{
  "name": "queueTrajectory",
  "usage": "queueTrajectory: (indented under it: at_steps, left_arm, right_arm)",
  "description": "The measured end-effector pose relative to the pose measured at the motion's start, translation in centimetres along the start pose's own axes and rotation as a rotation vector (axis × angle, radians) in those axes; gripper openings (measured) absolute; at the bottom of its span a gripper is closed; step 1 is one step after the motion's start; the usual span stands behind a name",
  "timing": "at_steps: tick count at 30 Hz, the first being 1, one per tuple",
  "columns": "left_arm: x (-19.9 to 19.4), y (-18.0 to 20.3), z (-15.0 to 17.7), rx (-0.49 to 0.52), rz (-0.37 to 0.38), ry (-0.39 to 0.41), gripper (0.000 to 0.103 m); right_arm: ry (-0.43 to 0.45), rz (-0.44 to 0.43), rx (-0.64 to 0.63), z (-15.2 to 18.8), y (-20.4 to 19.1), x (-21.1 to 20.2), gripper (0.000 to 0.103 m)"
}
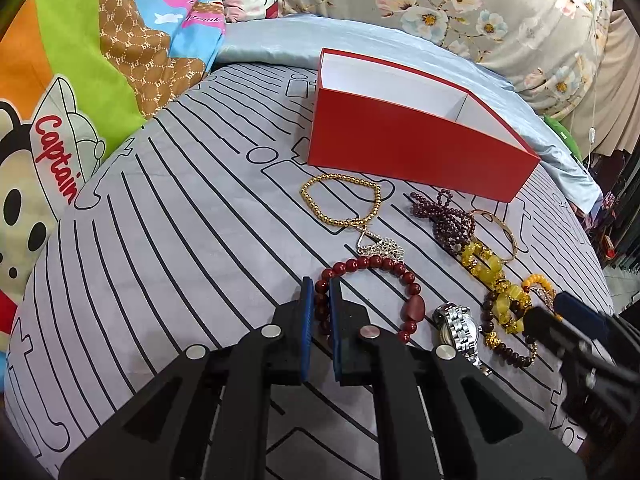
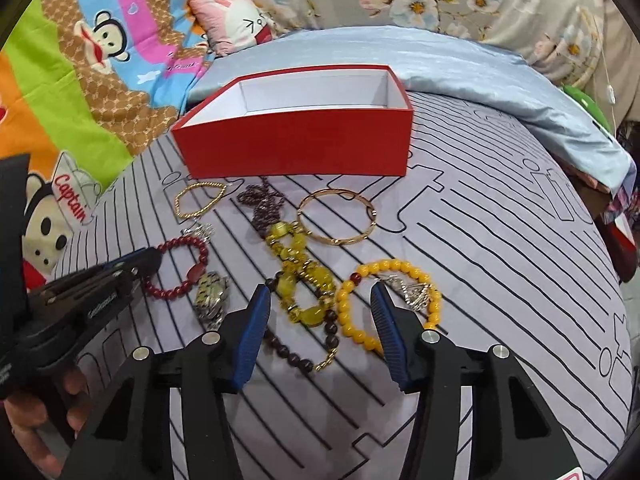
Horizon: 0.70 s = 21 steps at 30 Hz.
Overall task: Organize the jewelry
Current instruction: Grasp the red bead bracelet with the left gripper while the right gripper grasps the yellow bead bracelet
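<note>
An open red box [image 1: 416,144] [image 2: 296,148] with a white inside stands on the striped bedsheet. Jewelry lies in front of it: a gold bead bracelet [image 1: 340,200] [image 2: 200,200], a dark purple bead strand [image 1: 444,216] [image 2: 260,204], a gold bangle [image 2: 338,216], a yellow stone bracelet [image 2: 304,280], a yellow bead bracelet [image 2: 388,300] and a silver watch [image 1: 460,328] [image 2: 212,296]. My left gripper [image 1: 319,292] [image 2: 154,258] is shut on the left side of a red bead bracelet [image 1: 384,292] [image 2: 180,268]. My right gripper [image 2: 320,292] is open over the yellow pieces.
Cartoon-print bedding [image 1: 60,100] lies to the left and a floral quilt [image 2: 480,0] at the back. A light blue sheet [image 2: 460,72] folds behind the box. The bed edge drops off at the right [image 2: 624,240].
</note>
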<state>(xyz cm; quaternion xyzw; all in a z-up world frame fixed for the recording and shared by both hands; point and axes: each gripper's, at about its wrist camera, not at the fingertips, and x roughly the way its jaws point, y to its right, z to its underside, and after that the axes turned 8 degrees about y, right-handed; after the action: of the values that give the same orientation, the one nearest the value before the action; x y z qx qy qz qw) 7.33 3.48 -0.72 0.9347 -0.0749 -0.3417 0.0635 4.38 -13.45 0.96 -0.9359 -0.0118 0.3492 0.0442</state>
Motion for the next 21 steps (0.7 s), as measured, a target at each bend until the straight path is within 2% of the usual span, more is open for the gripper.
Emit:
queueTrajectory:
  at_steps: [3, 9, 14, 16, 21]
  left_arm:
    - [0.0, 0.0, 0.0, 0.006, -0.005, 0.0, 0.008]
    - [0.0, 0.1, 0.0, 0.008, -0.006, 0.001, 0.008]
    - [0.0, 0.0, -0.1, 0.006, -0.002, 0.001, 0.008]
    - [0.0, 0.1, 0.0, 0.001, 0.003, 0.001, 0.008]
    - [-0.2, -0.1, -0.1, 0.006, 0.014, 0.006, 0.008]
  right_arm:
    - [-0.007, -0.02, 0.001, -0.6, 0.0, 0.8, 0.05]
    - [-0.029, -0.045, -0.022, -1.5, -1.1, 2.8, 0.038]
    - [-0.063, -0.053, -0.028, -1.5, -1.4, 4.2, 0.015]
    - [-0.057, -0.071, -0.017, -1.4, -1.3, 4.0, 0.01]
    - [-0.031, -0.088, 0.001, -1.7, -0.9, 2.6, 0.009]
